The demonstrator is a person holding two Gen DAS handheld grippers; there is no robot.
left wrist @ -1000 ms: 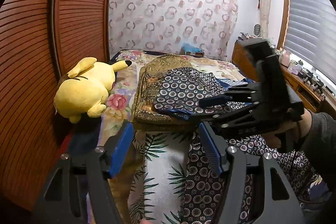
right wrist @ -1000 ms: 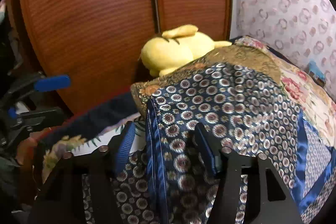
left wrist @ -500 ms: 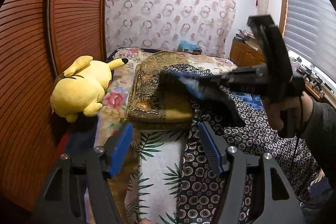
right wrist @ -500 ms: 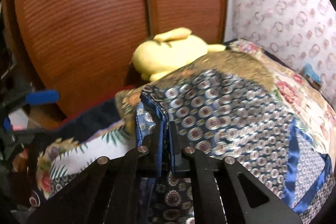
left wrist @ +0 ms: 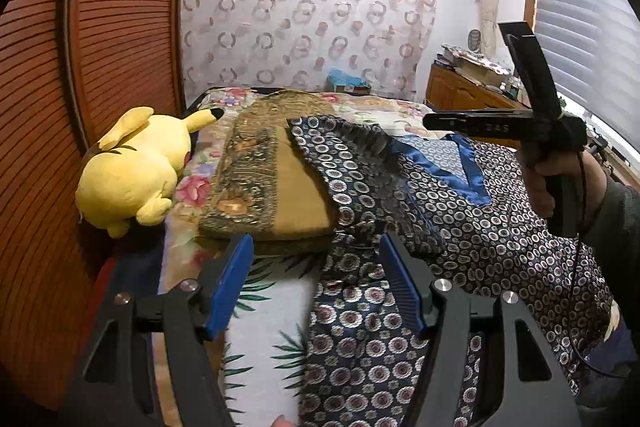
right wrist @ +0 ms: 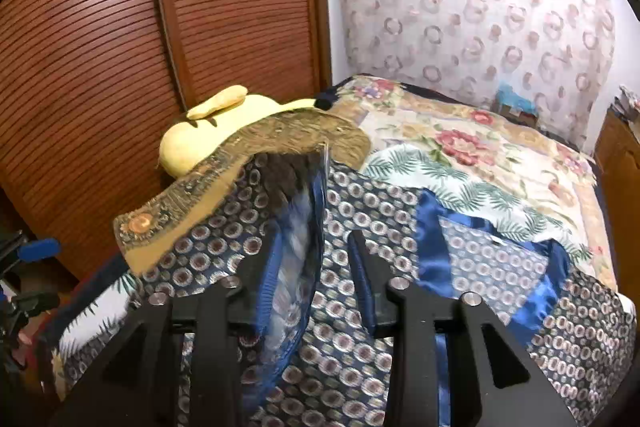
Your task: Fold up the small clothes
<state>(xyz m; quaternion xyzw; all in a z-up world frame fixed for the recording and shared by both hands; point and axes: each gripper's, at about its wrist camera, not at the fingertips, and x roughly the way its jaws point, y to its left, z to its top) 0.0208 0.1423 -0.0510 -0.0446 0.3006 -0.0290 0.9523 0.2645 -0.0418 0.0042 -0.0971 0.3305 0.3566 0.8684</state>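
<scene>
clothes lie on the bed [left wrist: 188, 251]. going from left to right in the left wrist view, a brown slatted door [left wrist: 60, 107] stands at the side. next to it a yellow plush toy [left wrist: 132, 171] rests at the bed's left edge. beside the toy is a folded gold cloth [left wrist: 264, 187], lying flat on the flowery bed cover. a dark blue garment [left wrist: 480, 219] with little round rings and a shiny blue trim is spread to the right of it, and one corner of it lies over the gold cloth. a white sheet with green leaves [left wrist: 272, 315] shows under the garment near the front.

the left tongs [left wrist: 316, 287] are low at the front, wide open with nothing between the blue pads. they hover just above the near edge of the garment and the leafy sheet.

the right tongs [left wrist: 430, 121] are up in the air on the right, held by a hand [left wrist: 560, 183] in a dark sleeve, above the garment. in the right wrist view the right tongs [right wrist: 312, 267] are opening. a blurred fold of the garment sits between the pads, close to the left pad, but the pads do not press on it.

far back are a curtain with rings [left wrist: 304, 23] and a wooden dresser [left wrist: 460, 91].
</scene>
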